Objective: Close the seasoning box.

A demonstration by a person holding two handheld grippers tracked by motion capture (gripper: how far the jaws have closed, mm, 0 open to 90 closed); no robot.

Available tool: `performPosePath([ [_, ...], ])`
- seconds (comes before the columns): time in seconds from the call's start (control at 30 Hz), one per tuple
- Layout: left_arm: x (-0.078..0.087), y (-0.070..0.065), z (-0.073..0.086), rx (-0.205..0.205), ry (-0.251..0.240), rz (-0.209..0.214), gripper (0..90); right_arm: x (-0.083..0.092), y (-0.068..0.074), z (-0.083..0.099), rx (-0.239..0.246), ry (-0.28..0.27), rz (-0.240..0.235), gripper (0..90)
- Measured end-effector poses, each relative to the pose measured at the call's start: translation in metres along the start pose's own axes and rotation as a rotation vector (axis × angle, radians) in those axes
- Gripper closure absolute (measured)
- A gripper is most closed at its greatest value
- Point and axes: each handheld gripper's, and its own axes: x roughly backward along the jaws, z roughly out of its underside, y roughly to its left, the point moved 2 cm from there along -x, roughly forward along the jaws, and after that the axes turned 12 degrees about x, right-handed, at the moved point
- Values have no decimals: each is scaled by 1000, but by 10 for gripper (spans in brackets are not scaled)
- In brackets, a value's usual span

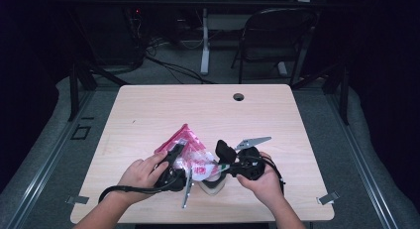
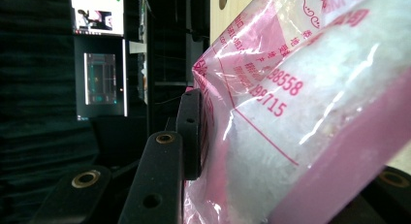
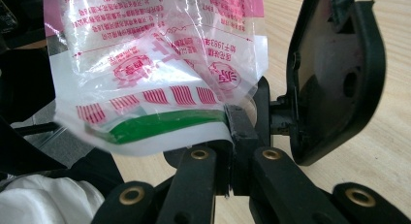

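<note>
**Opening the pink bag: hold the body, pull the mouth**

The pink-printed plastic bag [image 1: 190, 152] of white filling lies near the front middle of the wooden table [image 1: 148, 110], between both hands. The left gripper [image 1: 174, 157] clamps the bag's full body between its jaws. The right gripper [image 3: 231, 129] has its jaws pressed together on the bag's thin, green-striped edge. To do this well, I judge: steady the left grip, pull the right one slowly away, avoid tearing or spilling.
</note>
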Motion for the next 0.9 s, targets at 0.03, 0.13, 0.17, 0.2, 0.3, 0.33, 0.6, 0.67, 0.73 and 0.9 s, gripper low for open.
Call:
performPosePath([
  [0.03, 0, -1, 1, 12, 3, 5, 729, 0, 0, 0, 1, 0, 0, 900],
  [0.13, 0, -2, 2, 19, 6, 5, 732, 0, 0, 0, 1, 0, 1, 899],
  [0.17, 0, -2, 2, 19, 6, 5, 733, 0, 0, 0, 1, 0, 1, 899],
  [0.2, -1, -2, 3, 23, 6, 6, 733, 0, 0, 0, 1, 0, 1, 900],
  [0.3, -1, -3, 4, 24, 10, 2, 736, 0, 1, 0, 1, -3, 1, 900],
  [0.33, -1, -4, 4, 30, 9, 4, 737, 0, 1, -1, 3, -3, 3, 899],
  [0.6, -1, -4, 6, 65, 17, 4, 737, 1, 1, -1, 4, -7, 3, 899],
  [0.67, -1, -4, 7, 85, 10, -2, 737, 1, 1, -1, 3, -10, 3, 899],
  [0.73, -1, -5, 8, 101, 6, -4, 737, 2, 1, -1, 3, -10, 3, 899],
  [0.9, -1, -6, 11, 131, 8, -6, 737, 2, 1, -1, 0, -18, 5, 898],
])
